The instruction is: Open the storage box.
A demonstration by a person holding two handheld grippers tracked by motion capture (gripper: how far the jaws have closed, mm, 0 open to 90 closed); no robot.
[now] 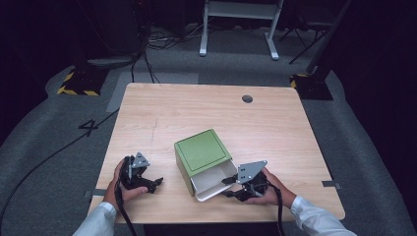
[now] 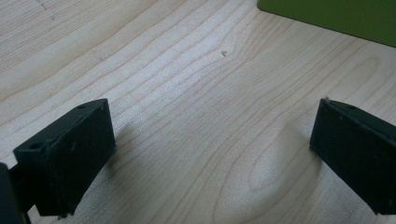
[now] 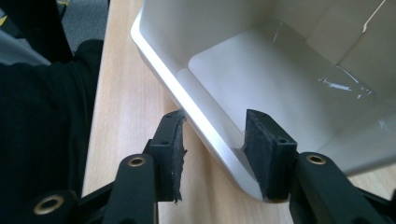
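The white drawer [image 1: 212, 182] is sticking out of its green box [image 1: 201, 152] near the counter's [image 1: 162, 113] front edge. The right hand-held gripper [image 3: 212, 140] is straddling its front wall, jaws apart; the left hand-held gripper [image 1: 142, 179] is resting, spread wide. The drawer looks light, stiff and smooth; that rim seems the best hold.

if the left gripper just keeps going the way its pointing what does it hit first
Probably the green box. The left gripper is open over bare table, with nothing between its jaws and the box's side ahead. It tilts downward, though, so it might touch the tabletop first; depth is hard to judge.
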